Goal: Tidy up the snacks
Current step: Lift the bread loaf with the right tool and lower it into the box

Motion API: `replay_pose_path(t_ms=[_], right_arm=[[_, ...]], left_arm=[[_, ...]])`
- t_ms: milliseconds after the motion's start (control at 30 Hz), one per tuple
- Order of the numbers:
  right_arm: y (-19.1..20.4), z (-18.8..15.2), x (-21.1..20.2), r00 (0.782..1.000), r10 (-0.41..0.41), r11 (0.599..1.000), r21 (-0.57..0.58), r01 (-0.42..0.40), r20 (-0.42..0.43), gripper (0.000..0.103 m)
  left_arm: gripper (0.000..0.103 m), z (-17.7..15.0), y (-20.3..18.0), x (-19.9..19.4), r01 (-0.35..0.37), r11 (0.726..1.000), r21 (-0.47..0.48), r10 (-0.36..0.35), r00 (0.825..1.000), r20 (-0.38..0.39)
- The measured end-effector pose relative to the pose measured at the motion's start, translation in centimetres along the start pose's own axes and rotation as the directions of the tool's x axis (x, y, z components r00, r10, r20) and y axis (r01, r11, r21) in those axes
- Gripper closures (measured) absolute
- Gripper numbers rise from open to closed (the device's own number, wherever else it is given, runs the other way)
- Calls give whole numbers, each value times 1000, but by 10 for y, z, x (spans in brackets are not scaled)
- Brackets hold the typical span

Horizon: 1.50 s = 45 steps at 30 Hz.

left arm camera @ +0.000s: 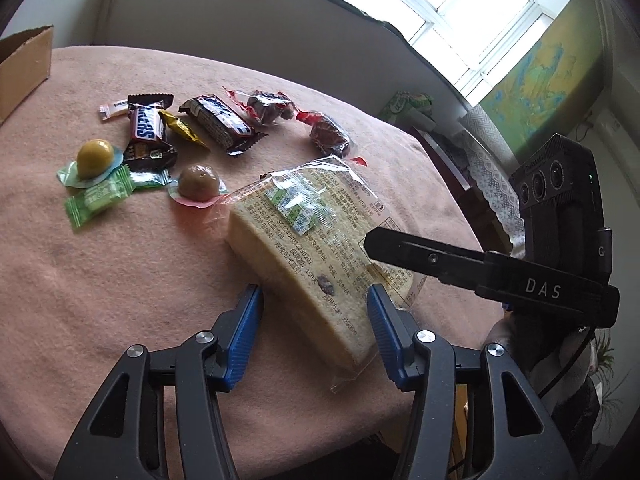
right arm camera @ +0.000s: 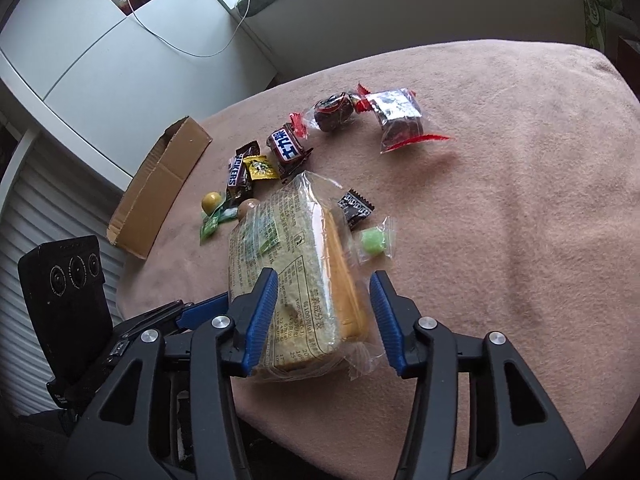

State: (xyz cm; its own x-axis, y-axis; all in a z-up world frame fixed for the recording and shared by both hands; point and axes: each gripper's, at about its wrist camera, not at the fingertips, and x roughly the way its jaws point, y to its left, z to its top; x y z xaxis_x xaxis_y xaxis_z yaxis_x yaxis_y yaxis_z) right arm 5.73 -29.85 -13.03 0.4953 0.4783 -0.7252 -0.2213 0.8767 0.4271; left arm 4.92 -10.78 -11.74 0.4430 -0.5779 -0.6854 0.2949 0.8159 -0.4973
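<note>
The left gripper (left arm camera: 315,336) stands with its blue-padded jaws apart on either side of the near end of a clear-wrapped block of pale sliced bread (left arm camera: 308,248); whether the pads touch the wrapper cannot be told. The right gripper (right arm camera: 325,322) is likewise spread wide around the same loaf (right arm camera: 288,276) from the other side, its left pad against the bag and its right pad clear of it. The loaf lies flat on a pinkish-brown fleece cloth (right arm camera: 500,208) covering the table.

Just beyond the loaf sit a small clear packet with a green sweet (right arm camera: 374,242) and a black-wrapped candy (right arm camera: 356,208). Further on lies a loose cluster: two round jelly cups (left arm camera: 94,158), green candy packets (left arm camera: 96,198), a brown Snickers bar (left arm camera: 146,128), a yellow packet (right arm camera: 260,168), a second chocolate bar with blue lettering (left arm camera: 218,120) and two red-ended clear packs of dark dried fruit (right arm camera: 332,112).

An open brown cardboard box (right arm camera: 160,188) rests at the cloth's far edge. Behind it stand white cabinets (right arm camera: 100,60); in the left wrist view a bright window (left arm camera: 480,12) and a map-like wall picture (left arm camera: 548,76) show.
</note>
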Motion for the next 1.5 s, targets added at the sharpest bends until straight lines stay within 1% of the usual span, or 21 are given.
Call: replay_pose_path(t_ms=[133, 167, 233, 300, 433, 567, 700, 800, 933, 1167, 1333, 1500], right_arm=[[13, 2, 7, 1000, -2, 998, -59, 1, -22, 53], [18, 1, 8, 1000, -9, 997, -79, 7, -24, 53], [29, -1, 8, 999, -47, 992, -122, 44, -16, 53], [35, -3, 7, 999, -47, 991, -128, 45, -14, 53], [47, -6, 3, 999, -35, 990, -137, 34, -6, 54], [68, -6, -1, 998, -58, 982, -181, 61, 22, 54], [85, -1, -2, 999, -37, 981, -189, 43, 32, 54], [105, 6, -3, 999, -29, 975, -217, 38, 46, 54], [142, 18, 3, 998, -10, 962, -273, 28, 66, 54], [206, 45, 32, 996, 64, 938, -344, -40, 60, 54], [250, 58, 60, 993, 110, 914, -396, -88, 34, 54], [288, 69, 90, 990, 143, 888, -441, -131, -7, 54]], left_arm=[[50, -3, -5, 0, 8, 1000, 16, -7, 1000, -6], [50, -1, -8, 4, 7, 1000, 25, -7, 1000, -6], [50, -1, -13, 4, 3, 999, 44, -3, 1000, -3], [50, -1, -15, 2, -8, 998, 55, 8, 1000, 2], [50, 0, -15, -8, -29, 997, 68, 27, 999, 35], [50, 2, -12, -21, -50, 996, 79, 44, 997, 70], [50, 4, -9, -35, -68, 995, 75, 59, 992, 111], [50, 7, -5, -49, -89, 993, 78, 76, 986, 149], [50, 14, 7, -73, -125, 989, 73, 107, 973, 206], [50, 27, 44, -118, -190, 981, 35, 173, 944, 283], [50, 32, 78, -147, -240, 971, -11, 231, 918, 322], [50, 35, 110, -169, -290, 955, -69, 296, 891, 344]])
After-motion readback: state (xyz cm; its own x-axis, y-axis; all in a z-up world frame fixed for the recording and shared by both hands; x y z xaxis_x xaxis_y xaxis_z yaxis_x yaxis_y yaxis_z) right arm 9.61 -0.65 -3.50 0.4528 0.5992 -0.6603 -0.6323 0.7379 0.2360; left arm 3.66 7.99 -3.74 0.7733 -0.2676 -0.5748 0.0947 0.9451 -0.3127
